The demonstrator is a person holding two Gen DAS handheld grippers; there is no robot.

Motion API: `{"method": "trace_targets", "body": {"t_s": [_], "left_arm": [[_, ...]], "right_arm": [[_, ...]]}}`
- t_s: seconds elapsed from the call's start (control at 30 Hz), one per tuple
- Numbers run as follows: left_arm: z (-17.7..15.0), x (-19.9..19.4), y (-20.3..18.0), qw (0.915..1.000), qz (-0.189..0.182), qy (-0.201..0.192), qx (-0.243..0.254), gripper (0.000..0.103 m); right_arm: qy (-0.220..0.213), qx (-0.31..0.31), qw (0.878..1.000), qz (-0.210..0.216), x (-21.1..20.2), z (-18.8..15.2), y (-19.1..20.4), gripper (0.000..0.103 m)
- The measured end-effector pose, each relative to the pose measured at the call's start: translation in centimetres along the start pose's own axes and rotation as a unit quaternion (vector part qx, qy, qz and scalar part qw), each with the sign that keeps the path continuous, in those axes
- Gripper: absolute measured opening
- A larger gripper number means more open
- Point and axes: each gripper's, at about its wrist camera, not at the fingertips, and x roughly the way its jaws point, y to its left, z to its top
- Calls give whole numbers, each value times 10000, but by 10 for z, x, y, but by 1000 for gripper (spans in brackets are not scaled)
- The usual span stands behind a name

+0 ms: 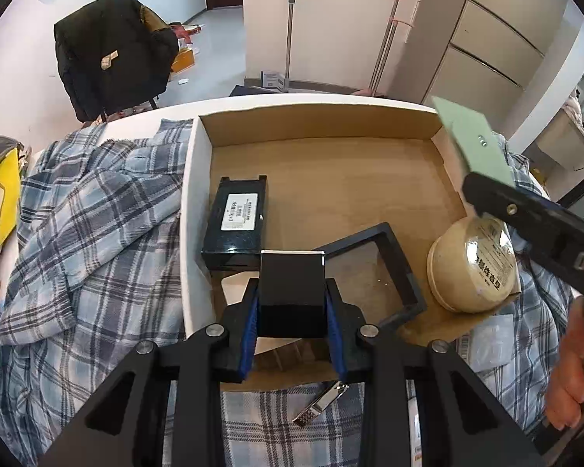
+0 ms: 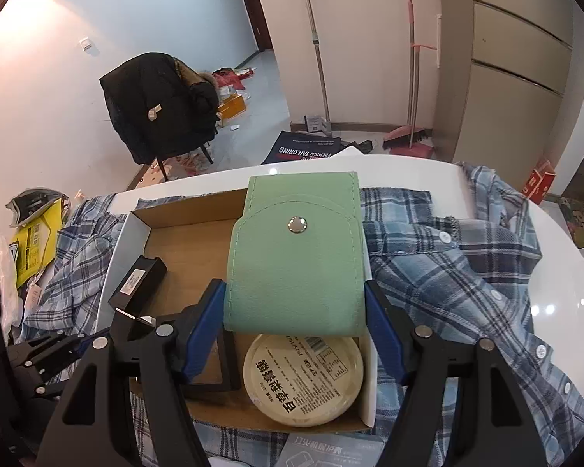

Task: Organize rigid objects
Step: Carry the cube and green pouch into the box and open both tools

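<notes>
Cardboard tray [image 1: 323, 155] lay on a plaid shirt [image 1: 97, 233] spread over a white table [image 2: 564, 272], and it held a long black box [image 1: 237, 222] with a white label at its left side, a flat black frame [image 1: 393, 268] near the middle and a round cream tin [image 1: 475, 268] with a printed lid at its right. Above the tray's near edge the left gripper [image 1: 292, 303] pinched a small black box [image 1: 292, 292] between its blue pads, the jaws drawn in to a narrow gap that the box filled. The right gripper [image 2: 296, 307] had its jaws spread wider and pressed on both sides of a pale green snap-flap pouch [image 2: 296, 257], held over the tray's right part above the tin. From the left wrist view only a corner of that pouch and one black finger showed at the right edge, with part of a hand [image 1: 568, 366] below it. A metal nail clipper [image 1: 319, 404] lay on the shirt just in front of the tray, half covered by the left gripper. Whether the small box touched the frame behind it could not be told. The tin's print was too small to read.
</notes>
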Motion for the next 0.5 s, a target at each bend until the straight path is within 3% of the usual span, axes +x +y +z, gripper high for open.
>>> {"method": "trace_targets", "body": {"t_s": [0.07, 0.2, 0.37, 0.5], "left_arm": [[1, -5, 1, 10000, 34, -59, -23, 34], [2, -17, 4, 9995, -20, -305, -52, 66], [5, -44, 10, 9953, -388, -848, -252, 78], [6, -64, 14, 9891, -595, -1279, -418, 80]], "right_arm": [[50, -13, 10000, 20, 4, -1, 0, 69], [126, -30, 9999, 85, 11, -2, 2, 69], [119, -105, 9999, 62, 17, -5, 6, 70], [125, -127, 9998, 50, 22, -6, 7, 70]]}}
